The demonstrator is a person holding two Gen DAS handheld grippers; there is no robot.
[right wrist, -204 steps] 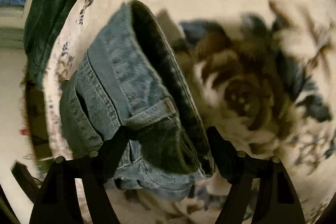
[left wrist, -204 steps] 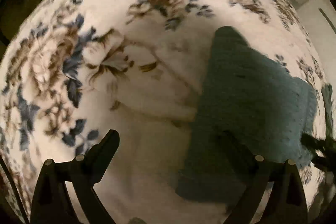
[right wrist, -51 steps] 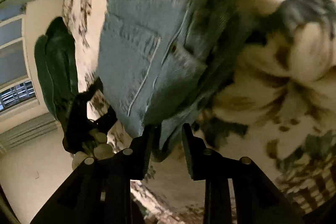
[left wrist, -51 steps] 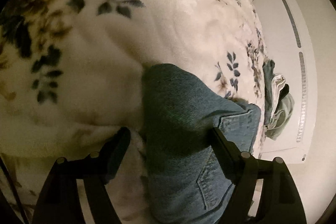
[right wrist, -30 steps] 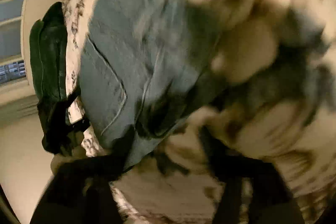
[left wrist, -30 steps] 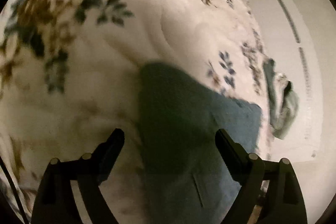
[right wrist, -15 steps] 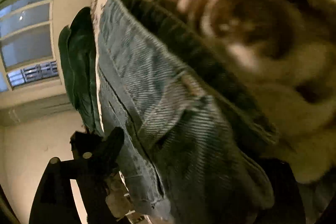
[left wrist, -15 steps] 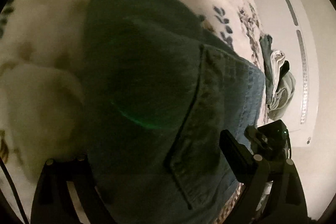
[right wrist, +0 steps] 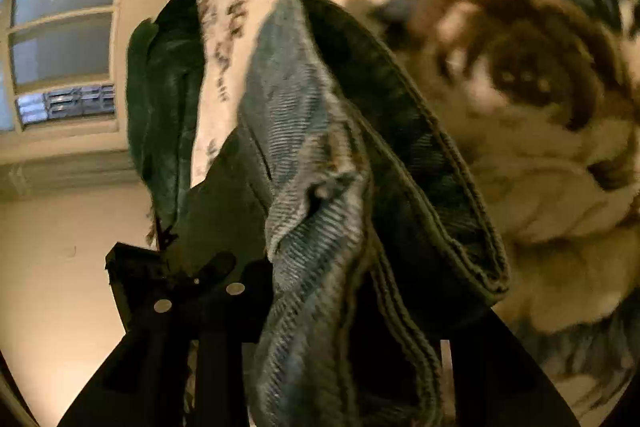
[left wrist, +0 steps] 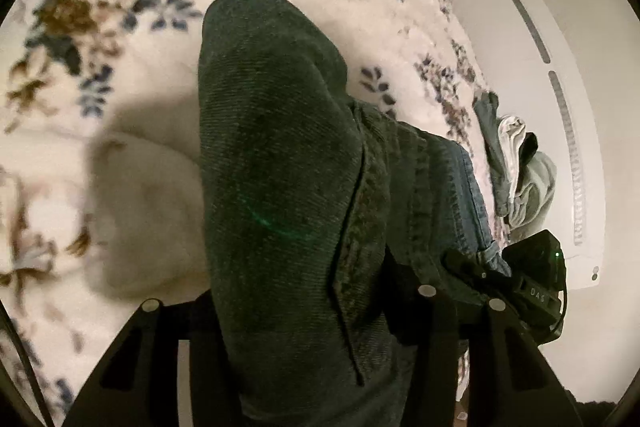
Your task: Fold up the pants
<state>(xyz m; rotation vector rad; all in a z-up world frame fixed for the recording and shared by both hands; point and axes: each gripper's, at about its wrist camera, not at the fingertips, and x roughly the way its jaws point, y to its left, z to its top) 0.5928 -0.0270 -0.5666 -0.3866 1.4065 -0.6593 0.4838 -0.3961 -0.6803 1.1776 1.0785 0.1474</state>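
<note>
The jeans (left wrist: 280, 163) lie in a thick folded bundle on the flowery blanket (left wrist: 120, 27), close to the blanket's edge by the white wall. They look already folded down small, so I think the job is near its end — maybe one more fold or a tidy-up is left.

The left gripper (left wrist: 304, 303) has the bundle between its fingers, and it looks like a pinch on the denim. The right gripper (right wrist: 352, 311) does the same from the other side, its fingers around the hem and seams (right wrist: 400, 155).

Half a second ago both sets of jaws were spread wide around the jeans. Now they are pulled in on the cloth, and the bundle fills more of each view.
</note>
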